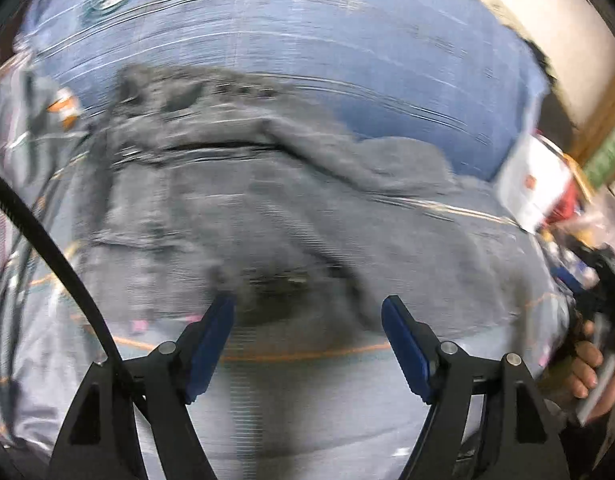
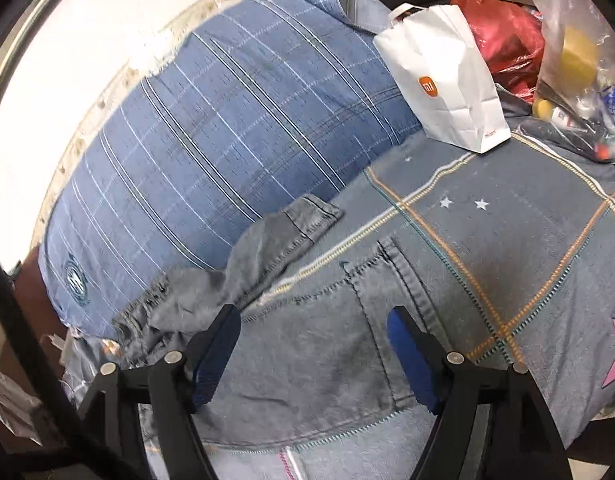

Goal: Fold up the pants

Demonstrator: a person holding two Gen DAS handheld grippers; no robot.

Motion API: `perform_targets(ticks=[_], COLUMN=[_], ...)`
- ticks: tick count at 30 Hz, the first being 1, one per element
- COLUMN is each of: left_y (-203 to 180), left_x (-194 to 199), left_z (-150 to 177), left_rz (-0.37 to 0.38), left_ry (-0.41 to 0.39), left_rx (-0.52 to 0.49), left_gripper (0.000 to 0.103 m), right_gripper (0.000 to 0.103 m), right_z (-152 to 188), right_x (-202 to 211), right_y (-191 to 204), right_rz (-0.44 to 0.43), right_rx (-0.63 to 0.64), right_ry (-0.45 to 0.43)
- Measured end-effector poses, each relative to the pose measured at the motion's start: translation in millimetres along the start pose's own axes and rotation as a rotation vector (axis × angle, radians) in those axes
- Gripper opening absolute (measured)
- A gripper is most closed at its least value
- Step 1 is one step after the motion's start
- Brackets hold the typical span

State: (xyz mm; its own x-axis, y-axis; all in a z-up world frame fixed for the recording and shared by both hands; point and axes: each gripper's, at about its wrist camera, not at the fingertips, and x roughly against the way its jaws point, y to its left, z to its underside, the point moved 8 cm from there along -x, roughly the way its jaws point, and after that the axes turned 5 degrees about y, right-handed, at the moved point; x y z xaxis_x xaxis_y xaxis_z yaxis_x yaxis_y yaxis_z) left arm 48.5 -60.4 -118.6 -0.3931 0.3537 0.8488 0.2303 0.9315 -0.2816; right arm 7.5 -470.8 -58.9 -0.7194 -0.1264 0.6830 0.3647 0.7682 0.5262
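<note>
Blue striped pillow (image 2: pixel 211 152), crest logo at one corner, beside grey checked bedsheet (image 2: pixel 527 216). Grey denim pants (image 2: pixel 307 340) rumpled across sheet, one leg against pillow. White paper bag (image 2: pixel 447 80), orange "mi" logo; red plastic bag (image 2: pixel 507 40) behind. Left gripper (image 1: pixel 307 308), right gripper (image 2: pixel 315 316): fingers apart, empty, over pants.

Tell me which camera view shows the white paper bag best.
The right wrist view. There the white paper bag is sharp and whole, standing on the bedcover beside the blue striped pillow, its orange logo readable. The left wrist view shows it only as a motion-blurred white shape near the right edge.
</note>
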Motion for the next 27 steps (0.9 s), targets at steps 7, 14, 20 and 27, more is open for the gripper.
perform_targets(ticks=[7, 14, 20, 27], left_y=[93, 126, 119, 113], left_x=[-3, -2, -38, -48], left_z=[24, 27, 18, 14], left_rz=[0.015, 0.089, 0.124, 0.143], left_ry=[0.027, -0.001, 0.122, 0.093], left_rx=[0.216, 0.367, 0.414, 0.448], left_gripper=[0.077, 0.076, 0.064, 0.058], right_gripper=[0.079, 0.079, 0.078, 0.07], right_z=[17, 65, 107, 133], right_x=[-25, -44, -91, -120], right_y=[40, 100, 122, 147], right_rz=[-0.073, -0.114, -0.091, -0.106], right_rx=[0.078, 0.252, 0.319, 0.366], right_ry=[0.059, 0.109, 0.242, 0.296])
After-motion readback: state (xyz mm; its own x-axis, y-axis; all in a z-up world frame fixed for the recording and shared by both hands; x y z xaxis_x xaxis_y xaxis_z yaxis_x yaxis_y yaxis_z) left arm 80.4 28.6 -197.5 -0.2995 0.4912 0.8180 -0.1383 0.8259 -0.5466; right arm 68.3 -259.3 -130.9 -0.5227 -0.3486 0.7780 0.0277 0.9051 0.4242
